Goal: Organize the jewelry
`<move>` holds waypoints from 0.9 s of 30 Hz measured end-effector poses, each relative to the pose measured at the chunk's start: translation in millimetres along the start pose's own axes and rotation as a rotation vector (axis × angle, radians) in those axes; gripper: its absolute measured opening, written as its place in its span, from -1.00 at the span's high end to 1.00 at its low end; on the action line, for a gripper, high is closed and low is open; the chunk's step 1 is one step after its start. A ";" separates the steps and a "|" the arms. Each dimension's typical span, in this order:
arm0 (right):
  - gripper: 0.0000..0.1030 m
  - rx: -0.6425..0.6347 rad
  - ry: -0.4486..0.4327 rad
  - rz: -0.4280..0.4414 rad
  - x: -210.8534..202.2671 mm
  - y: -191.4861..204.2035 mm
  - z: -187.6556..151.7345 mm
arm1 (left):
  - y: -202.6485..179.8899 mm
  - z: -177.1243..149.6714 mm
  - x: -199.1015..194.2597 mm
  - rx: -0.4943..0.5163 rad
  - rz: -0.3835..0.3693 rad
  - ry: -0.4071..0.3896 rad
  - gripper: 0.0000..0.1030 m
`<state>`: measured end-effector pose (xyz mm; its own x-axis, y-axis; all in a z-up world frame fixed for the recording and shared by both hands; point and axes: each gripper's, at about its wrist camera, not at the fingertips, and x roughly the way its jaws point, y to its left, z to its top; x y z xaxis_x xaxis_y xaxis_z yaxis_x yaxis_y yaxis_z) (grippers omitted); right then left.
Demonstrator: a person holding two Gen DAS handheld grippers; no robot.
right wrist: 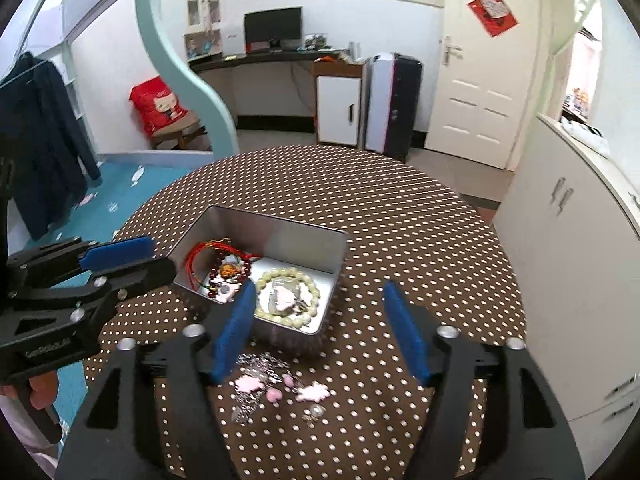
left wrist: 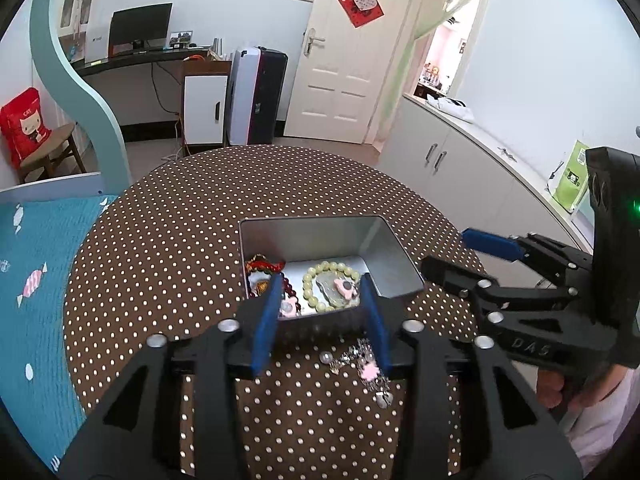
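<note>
An open silver tin (left wrist: 384, 240) (right wrist: 280, 228) sits on the polka-dot table (left wrist: 180, 240) (right wrist: 400, 220). It holds a pale bead bracelet (left wrist: 316, 272) (right wrist: 316, 292), red cord and dark red beads (left wrist: 260, 266) (right wrist: 224, 268), and pink charms. A silver chain with pink charms (left wrist: 360, 360) (right wrist: 276, 380) lies on the cloth in front of the tin. My left gripper (left wrist: 320, 304) (right wrist: 132, 260) is open and empty at the tin's near edge. My right gripper (right wrist: 320, 308) (left wrist: 452, 256) is open and empty above the chain, right of the tin.
Round table with brown dotted cloth. A teal bed (left wrist: 36, 260) is to the left, white cabinets (left wrist: 460, 152) (right wrist: 568, 240) to the right, a desk with a monitor (left wrist: 140, 28) and a white door (left wrist: 344, 60) behind.
</note>
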<state>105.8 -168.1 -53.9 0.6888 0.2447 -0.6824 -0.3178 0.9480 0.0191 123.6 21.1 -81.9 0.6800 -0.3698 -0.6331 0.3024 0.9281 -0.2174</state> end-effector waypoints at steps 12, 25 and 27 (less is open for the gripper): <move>-0.47 0.055 0.077 0.006 -2.9 -13.7 -53.3 | -17.1 -37.8 2.3 0.034 -0.006 0.085 -0.24; -0.56 0.090 0.153 0.010 9.5 -20.3 -83.6 | -44.9 -65.6 49.5 0.144 -0.007 0.206 0.21; -0.57 0.091 0.158 0.018 12.1 -21.5 -83.9 | -47.9 -65.3 52.8 0.152 -0.024 0.206 0.31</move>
<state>66.4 -202.6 -123.8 0.5701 0.2338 -0.7876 -0.2644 0.9599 0.0935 101.4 -40.0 -153.4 0.5259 -0.3607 -0.7703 0.4242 0.8962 -0.1300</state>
